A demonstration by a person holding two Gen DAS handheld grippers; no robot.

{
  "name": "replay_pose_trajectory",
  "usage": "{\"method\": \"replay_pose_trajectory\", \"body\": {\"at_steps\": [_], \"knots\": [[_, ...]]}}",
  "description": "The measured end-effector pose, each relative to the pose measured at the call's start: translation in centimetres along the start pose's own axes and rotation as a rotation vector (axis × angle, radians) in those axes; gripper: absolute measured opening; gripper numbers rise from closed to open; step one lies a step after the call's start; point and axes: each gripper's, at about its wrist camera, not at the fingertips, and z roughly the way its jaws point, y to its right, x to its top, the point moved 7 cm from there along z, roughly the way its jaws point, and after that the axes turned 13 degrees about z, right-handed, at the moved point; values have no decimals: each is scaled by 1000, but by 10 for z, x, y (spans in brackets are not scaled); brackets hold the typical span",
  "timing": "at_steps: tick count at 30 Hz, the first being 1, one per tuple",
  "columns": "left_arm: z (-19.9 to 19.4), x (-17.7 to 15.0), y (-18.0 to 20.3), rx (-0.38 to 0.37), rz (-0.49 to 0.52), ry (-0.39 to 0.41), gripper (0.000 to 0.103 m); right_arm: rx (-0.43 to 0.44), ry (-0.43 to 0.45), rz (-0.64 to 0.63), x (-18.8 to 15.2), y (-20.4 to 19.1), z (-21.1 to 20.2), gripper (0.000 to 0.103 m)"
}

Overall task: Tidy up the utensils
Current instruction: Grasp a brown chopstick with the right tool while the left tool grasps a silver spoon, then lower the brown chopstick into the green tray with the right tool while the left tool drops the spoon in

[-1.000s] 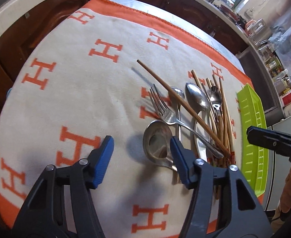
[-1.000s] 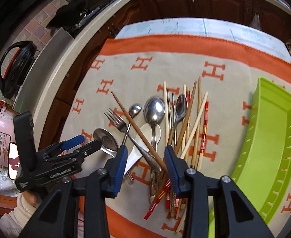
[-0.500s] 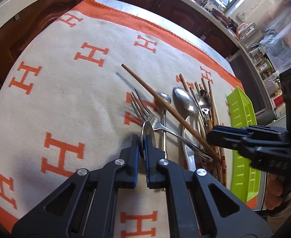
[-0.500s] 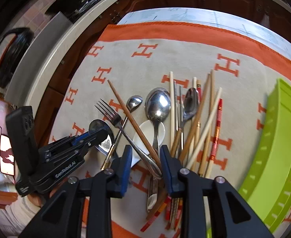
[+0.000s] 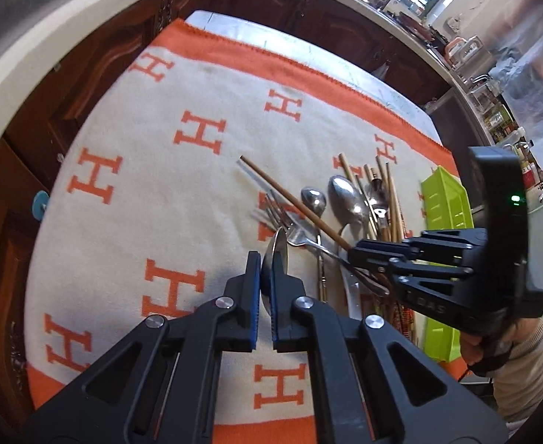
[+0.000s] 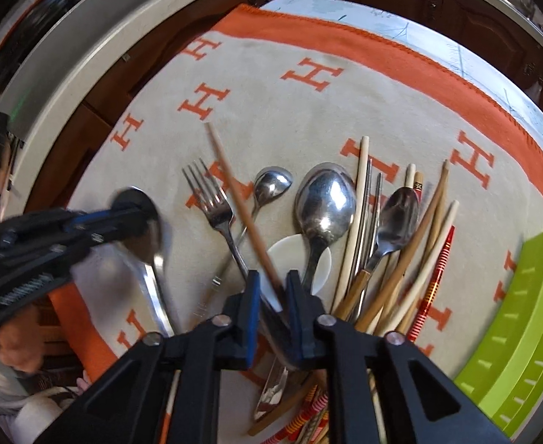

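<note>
Left wrist view: the left gripper (image 5: pixel 265 296) is pinched tight on the bowl of a steel spoon (image 5: pixel 275 259), which stands edge-on between the blue pads and is lifted off the cloth. At 2 o'clock from it the fork (image 5: pixel 290 222) lies under a long brown chopstick (image 5: pixel 293 203) that slants across its tines. The right gripper (image 5: pixel 360 262) reaches in from 3 o'clock, its tips closed around the fork's handle and the chopstick's lower end. Beyond lie a small spoon (image 5: pixel 312 199), a large spoon (image 5: pixel 347 194) and a bundle of chopsticks (image 5: pixel 389 199). A green tray (image 5: pixel 443 203) sits at the far right. All rests on a cream blanket (image 5: pixel 160 192) with orange H marks, on a table among dark wood cabinets (image 5: pixel 97 59).

Right wrist view: the right gripper (image 6: pixel 273 310) is narrowed on the brown chopstick (image 6: pixel 241 207) and the fork (image 6: pixel 212 203) handle, both pinched between its pads. At 9 o'clock the left gripper (image 6: pixel 123 218), blurred, holds the steel spoon (image 6: pixel 145 229). At 12 o'clock sit the small spoon (image 6: pixel 271 185), the large spoon (image 6: pixel 325 199) over a white ceramic spoon (image 6: pixel 290 255), and the chopsticks (image 6: pixel 412 259) fanned at 2 o'clock. The green tray (image 6: pixel 523 314) lies at 4 o'clock on the blanket (image 6: pixel 308 118)
</note>
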Motion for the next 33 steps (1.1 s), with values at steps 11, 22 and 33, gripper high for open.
{"method": "replay_pose_trajectory", "body": {"at_steps": [11,22,33], "knots": [[-23,5,24,-33,32,22,2,-17,32,-27,2,-8,0,6],[-48,15,90,-90,140,36,2,176,182,185,-10,10,-72,6],[-31,39,253,-177,398,1,2,232,317,541,-68,118,-138,6]]}}
